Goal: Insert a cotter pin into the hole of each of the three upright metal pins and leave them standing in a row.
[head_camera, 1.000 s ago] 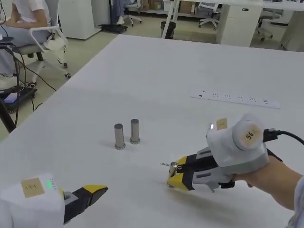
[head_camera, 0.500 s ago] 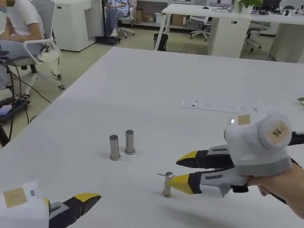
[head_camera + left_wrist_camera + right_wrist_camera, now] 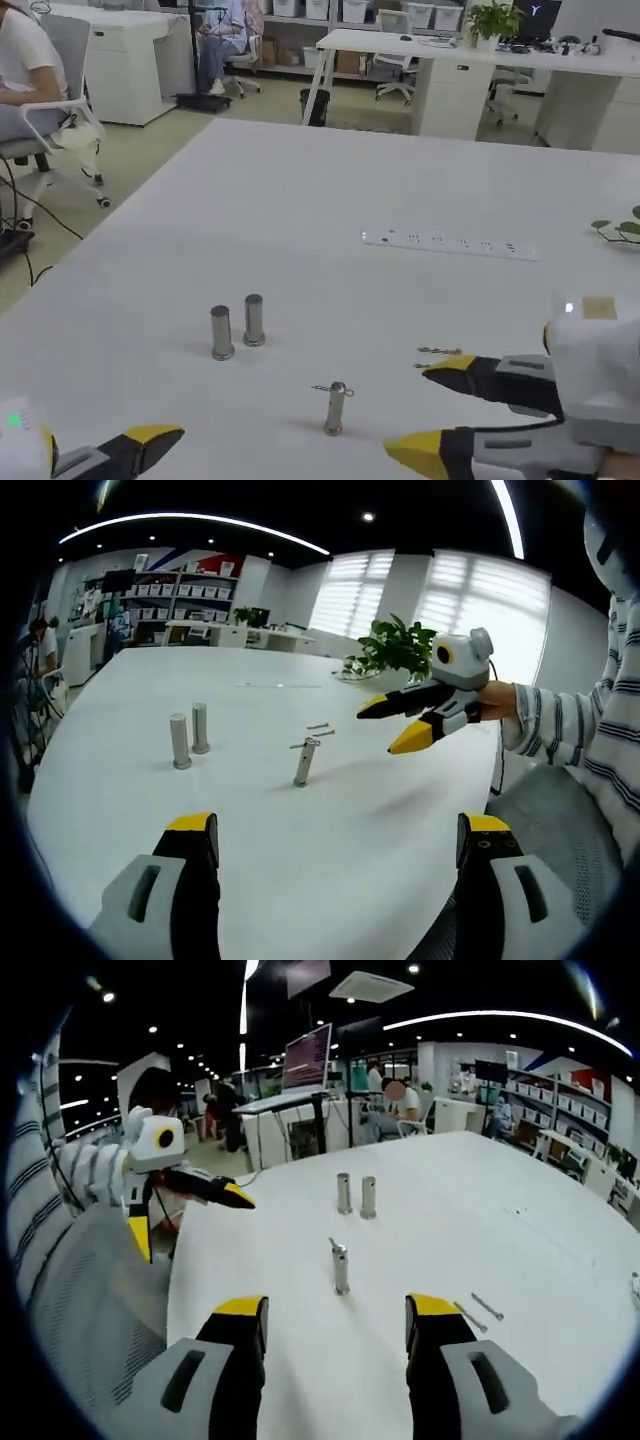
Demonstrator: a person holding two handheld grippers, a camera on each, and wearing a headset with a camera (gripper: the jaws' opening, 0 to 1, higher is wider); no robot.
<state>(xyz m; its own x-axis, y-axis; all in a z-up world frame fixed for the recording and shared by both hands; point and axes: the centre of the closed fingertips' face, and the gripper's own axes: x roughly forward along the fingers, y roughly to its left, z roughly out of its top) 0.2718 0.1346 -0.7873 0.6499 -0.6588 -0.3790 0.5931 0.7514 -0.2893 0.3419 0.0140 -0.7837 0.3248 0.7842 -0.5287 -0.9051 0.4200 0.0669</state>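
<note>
Jaws spread, empty: right gripper (image 3: 408, 410), left gripper (image 3: 335, 828). Metal pin (image 3: 335, 408) upright just beyond right jaws, seemingly cottered.

White table (image 3: 300, 190), three silver-grey metal pins (image 3: 221, 333): the lone pin (image 3: 336, 412) carries a silver cotter pin (image 3: 330, 389) through its top. Loose cotter pins (image 3: 438, 351) near the lone pin glint the same silver. The right gripper (image 3: 410, 410) and the left gripper (image 3: 337, 825) share yellow fingertips on black jaws, with pale grey and white bodies. The person's sleeve (image 3: 590, 710) is white with dark stripes. Beyond the lone pin lies a white power strip (image 3: 450, 244); a plant (image 3: 395, 648) shows green leaves.
</note>
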